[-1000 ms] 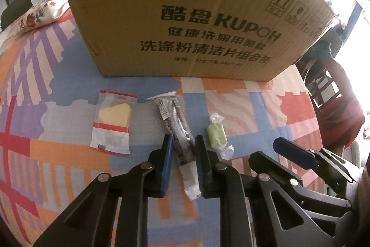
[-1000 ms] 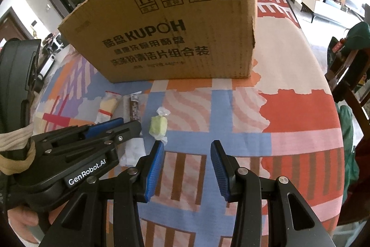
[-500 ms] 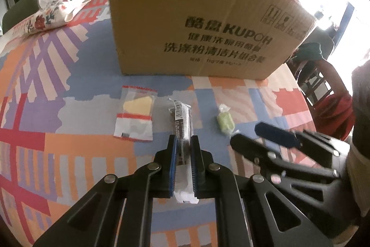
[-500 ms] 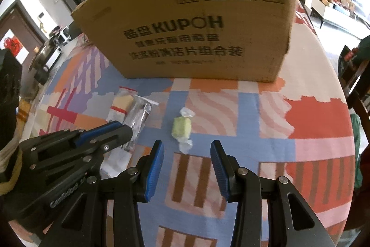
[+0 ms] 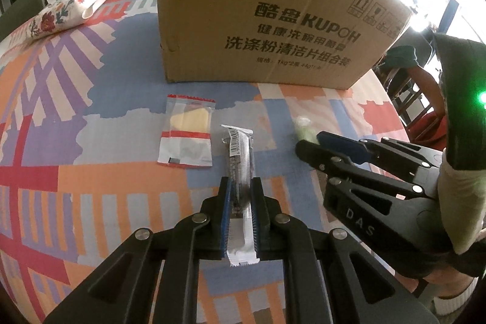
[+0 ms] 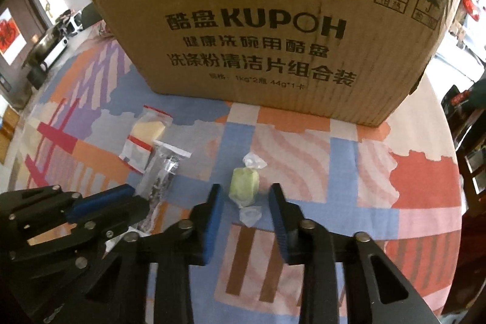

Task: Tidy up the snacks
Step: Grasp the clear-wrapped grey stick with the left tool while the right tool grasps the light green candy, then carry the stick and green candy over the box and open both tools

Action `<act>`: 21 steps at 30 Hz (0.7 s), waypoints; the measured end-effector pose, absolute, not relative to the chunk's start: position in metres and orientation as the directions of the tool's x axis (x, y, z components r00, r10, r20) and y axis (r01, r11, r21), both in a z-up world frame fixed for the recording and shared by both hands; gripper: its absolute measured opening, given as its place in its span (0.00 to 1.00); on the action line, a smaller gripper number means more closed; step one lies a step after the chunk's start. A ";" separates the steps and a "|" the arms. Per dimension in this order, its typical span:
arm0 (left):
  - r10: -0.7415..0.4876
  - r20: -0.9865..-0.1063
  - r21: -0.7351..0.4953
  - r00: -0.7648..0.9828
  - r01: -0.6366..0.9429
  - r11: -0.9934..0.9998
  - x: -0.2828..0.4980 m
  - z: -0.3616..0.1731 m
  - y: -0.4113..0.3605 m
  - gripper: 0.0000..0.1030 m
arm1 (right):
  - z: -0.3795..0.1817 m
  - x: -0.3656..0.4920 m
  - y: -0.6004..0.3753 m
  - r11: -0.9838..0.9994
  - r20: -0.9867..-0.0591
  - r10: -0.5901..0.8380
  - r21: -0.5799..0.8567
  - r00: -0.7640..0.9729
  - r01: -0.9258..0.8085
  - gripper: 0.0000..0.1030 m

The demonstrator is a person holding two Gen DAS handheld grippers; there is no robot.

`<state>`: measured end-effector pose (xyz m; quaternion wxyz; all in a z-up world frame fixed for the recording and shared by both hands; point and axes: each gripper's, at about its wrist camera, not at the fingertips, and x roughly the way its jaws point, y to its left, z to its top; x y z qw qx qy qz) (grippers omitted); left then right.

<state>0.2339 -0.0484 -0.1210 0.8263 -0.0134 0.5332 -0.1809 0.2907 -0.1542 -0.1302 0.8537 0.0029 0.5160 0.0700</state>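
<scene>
Crinkly film wraps the green candy point(image 6: 244, 182), just before the KUPOH carton point(image 6: 273, 29) — light, soft, slippery; grip its body. Right gripper point(image 6: 245, 207) closing around it, untouched; left gripper point(image 5: 240, 213) clamps the dark snack bar point(image 5: 240, 169).

My matt black plastic left gripper point(image 5: 240, 211) is pinching a shiny, crinkly clear-film snack bar point(image 5: 240, 160). The green candy point(image 6: 244, 182) at 12 o'clock is wearing glossy cellophane. The cardboard box point(image 6: 273, 29) is looking matt, rough; the tablecloth point(image 5: 91, 196) smooth.
</scene>
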 end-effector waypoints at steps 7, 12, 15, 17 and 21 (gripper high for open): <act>-0.306 -0.884 -0.209 0.354 0.286 0.935 0.238 -0.123 -0.053 0.25 | -0.129 0.284 -0.163 0.988 -0.875 0.148 0.116 0.460 -0.098 0.20; -0.288 -0.889 -0.185 0.356 0.295 0.937 0.239 -0.124 -0.059 0.29 | -0.126 0.276 -0.170 0.988 -0.868 0.157 0.131 0.471 -0.087 0.20; -0.281 -0.895 -0.180 0.346 0.297 0.938 0.241 -0.128 -0.063 0.22 | -0.124 0.273 -0.172 0.987 -0.865 0.159 0.133 0.476 -0.089 0.20; -0.280 -0.894 -0.177 0.349 0.298 0.938 0.240 -0.129 -0.064 0.19 | -0.124 0.272 -0.171 0.987 -0.863 0.160 0.133 0.479 -0.090 0.20; -0.280 -0.890 -0.177 0.361 0.294 0.939 0.238 -0.127 -0.062 0.17 | -0.123 0.269 -0.175 0.987 -0.864 0.163 0.140 0.477 -0.084 0.20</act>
